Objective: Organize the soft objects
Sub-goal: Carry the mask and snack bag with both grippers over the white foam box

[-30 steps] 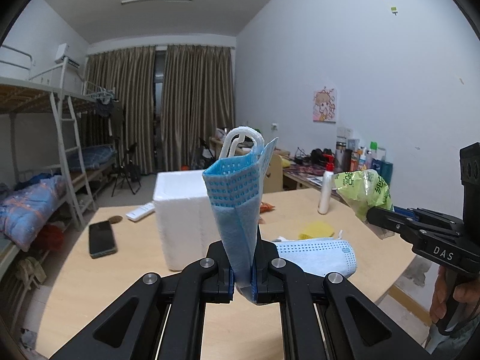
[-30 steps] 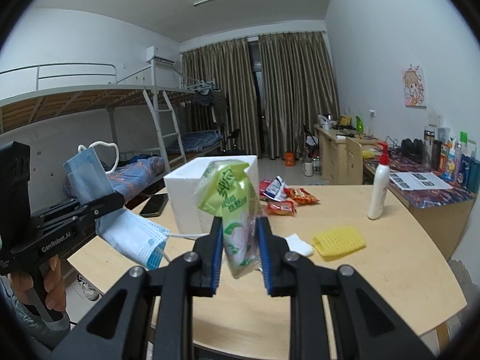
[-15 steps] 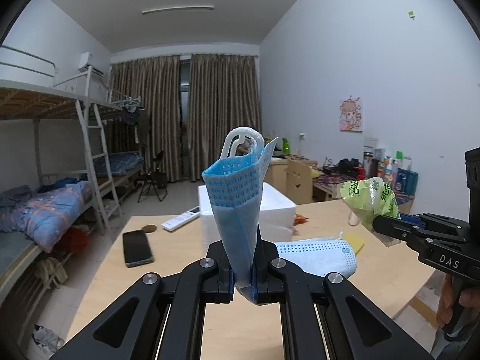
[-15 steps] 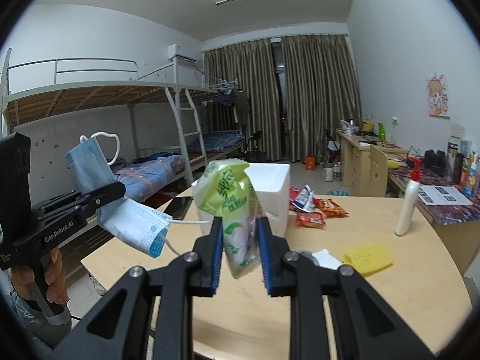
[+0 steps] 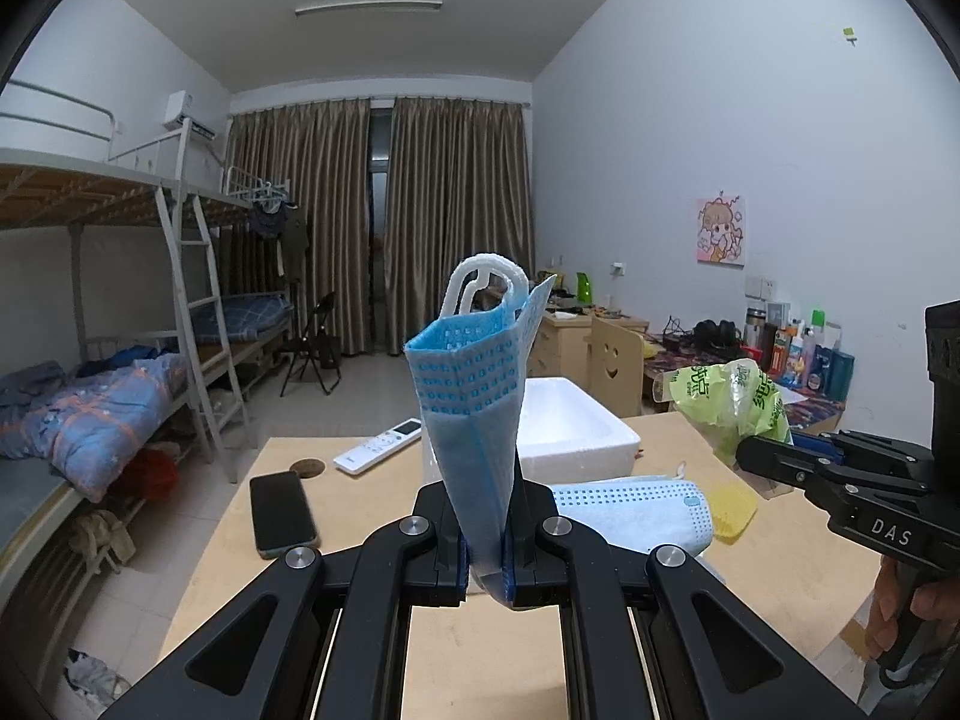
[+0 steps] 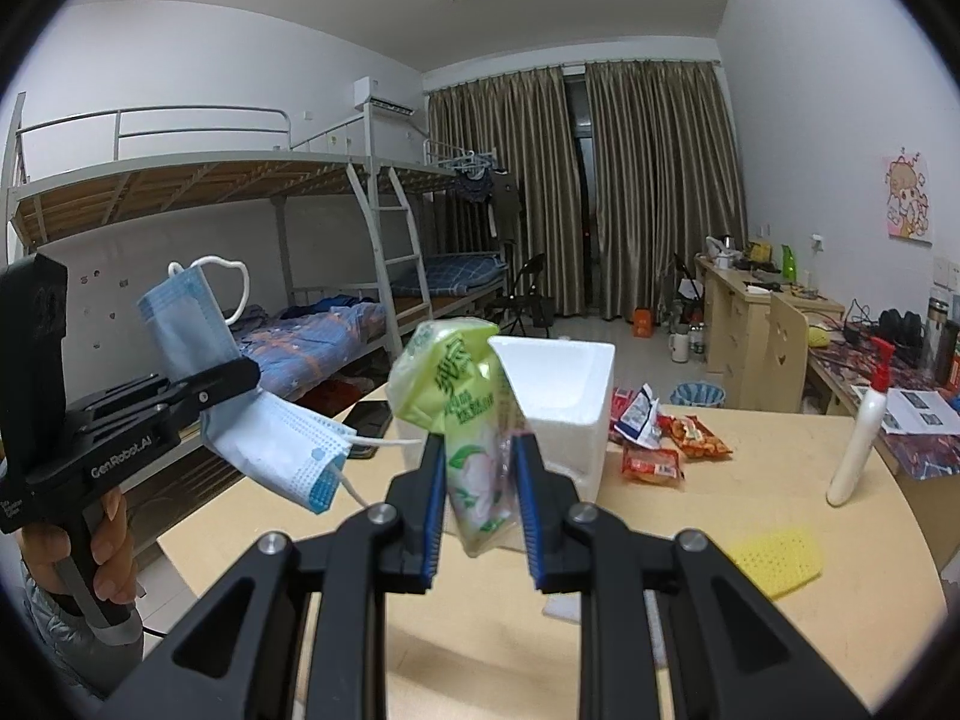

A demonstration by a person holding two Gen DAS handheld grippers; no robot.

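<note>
My left gripper (image 5: 487,546) is shut on a blue face mask (image 5: 474,402), which is folded over the jaws; one half stands up, the other (image 5: 630,513) droops to the right. From the right wrist view the same left gripper (image 6: 240,375) and mask (image 6: 276,450) hang at the left, held above the table. My right gripper (image 6: 483,498) is shut on a green tissue packet (image 6: 456,396); the packet (image 5: 729,399) and right gripper (image 5: 750,456) appear at the right of the left wrist view. A white foam box (image 6: 564,414) stands on the wooden table (image 6: 690,570) just beyond both.
On the table lie a yellow mesh pad (image 6: 780,561), snack packets (image 6: 660,450), a white pump bottle (image 6: 861,438), a phone (image 5: 281,513) and a remote (image 5: 378,447). A bunk bed (image 6: 270,228) stands to the left, desks (image 6: 756,312) along the right wall.
Both grippers have drawn back from the table and risen a little, carrying the mask and packet; the table and foam box look farther and lower. Both grips are unchanged.
</note>
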